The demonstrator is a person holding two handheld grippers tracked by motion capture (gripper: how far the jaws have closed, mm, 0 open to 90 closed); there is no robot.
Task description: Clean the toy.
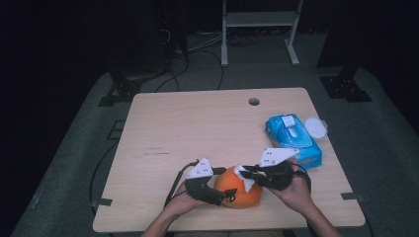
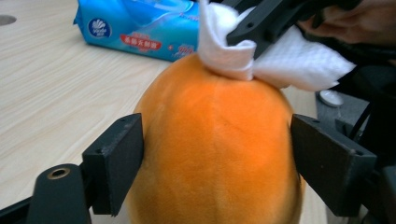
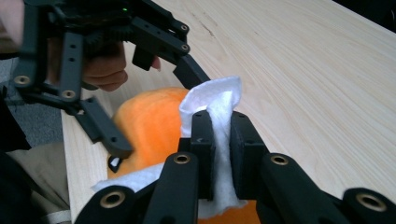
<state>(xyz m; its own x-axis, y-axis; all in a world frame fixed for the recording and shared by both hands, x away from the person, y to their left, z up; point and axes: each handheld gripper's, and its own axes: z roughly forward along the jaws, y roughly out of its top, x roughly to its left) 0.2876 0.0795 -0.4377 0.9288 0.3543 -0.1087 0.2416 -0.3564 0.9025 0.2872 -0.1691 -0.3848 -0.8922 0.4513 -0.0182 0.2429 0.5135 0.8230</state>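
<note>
While I watched the high view, the orange plush toy (image 1: 240,190) sat at the near edge of the table (image 1: 197,128), right in front of the person and between both hands.

Left hand-held gripper (image 1: 215,192) straddled the toy from the left. In the left gripper view I saw the orange body (image 2: 219,149) between the two black jaws: the left pad looked to be at the fabric, the right pad stood a sliver off it. I read that as released, not clamping, toy between the jaws.

Right hand-held gripper (image 1: 257,177) was clenched on a white wipe (image 1: 245,178). In the right gripper view the wipe (image 3: 219,121) ran up between the two pads, pinched tight, with a tuft sticking out above them and a loose flap hanging below. The toy (image 3: 149,126) lay just behind the wipe. In the left gripper view the wipe (image 2: 261,56) touched the top of the toy, held there by the right hand-held gripper.

Blue wipe pack (image 1: 293,139) lay on the right side of the table, well apart from the toy, with a small white round lid (image 1: 315,127) just beside it at the table edge.
</note>
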